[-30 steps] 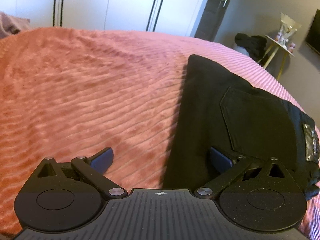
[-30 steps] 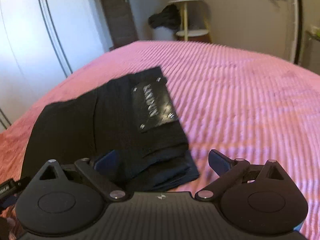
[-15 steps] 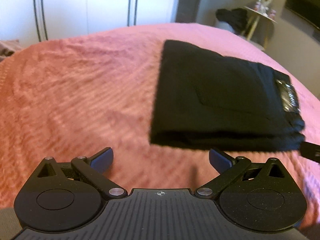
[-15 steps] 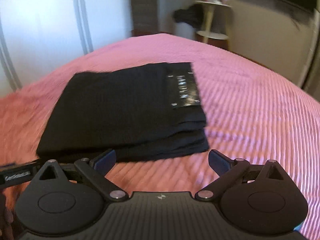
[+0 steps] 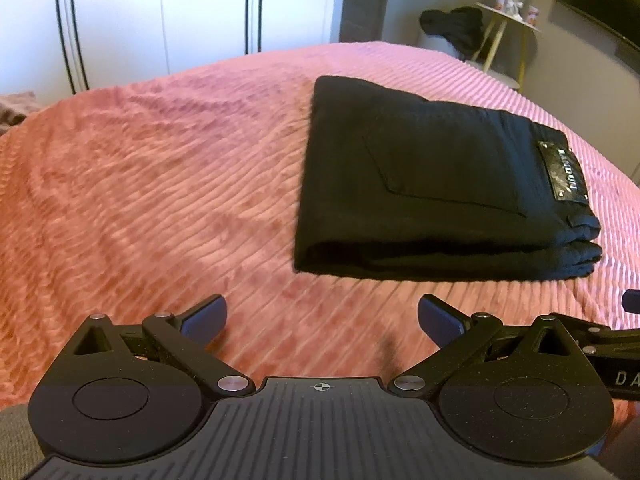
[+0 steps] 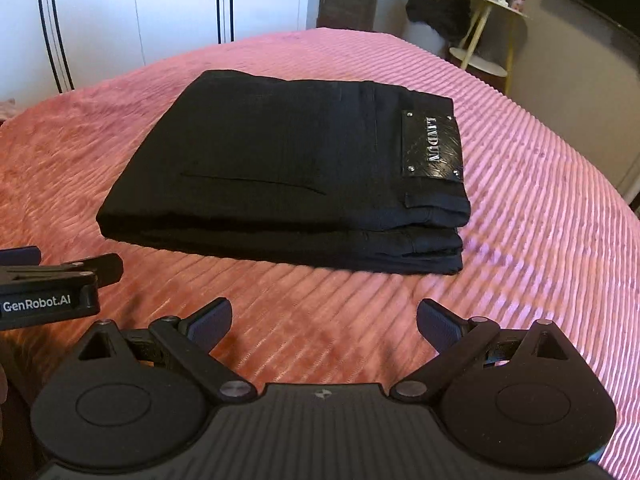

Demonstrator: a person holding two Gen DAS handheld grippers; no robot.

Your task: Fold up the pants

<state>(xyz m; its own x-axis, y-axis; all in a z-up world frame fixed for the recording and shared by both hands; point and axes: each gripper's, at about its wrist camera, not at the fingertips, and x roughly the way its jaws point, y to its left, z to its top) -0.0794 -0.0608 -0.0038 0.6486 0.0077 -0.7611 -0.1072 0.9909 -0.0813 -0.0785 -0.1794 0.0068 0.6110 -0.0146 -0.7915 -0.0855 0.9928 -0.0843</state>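
Note:
Black pants (image 5: 432,184) lie folded in a flat stack on the pink ribbed bedspread (image 5: 160,168), with a shiny brand patch (image 5: 565,176) at the right end. They also show in the right wrist view (image 6: 288,176), patch (image 6: 432,148) on top. My left gripper (image 5: 322,318) is open and empty, a short way in front of the stack's near edge. My right gripper (image 6: 324,322) is open and empty, also in front of the stack. The left gripper's side (image 6: 52,284) shows at the left of the right wrist view.
White wardrobe doors (image 5: 160,12) stand behind the bed. A small round side table (image 5: 508,28) with dark clothing (image 5: 452,28) beside it stands at the back right. The bedspread stretches wide to the left of the stack.
Both grippers have pulled back from the pants, which were between their fingers a second ago. The folded stack now lies free on the bed.

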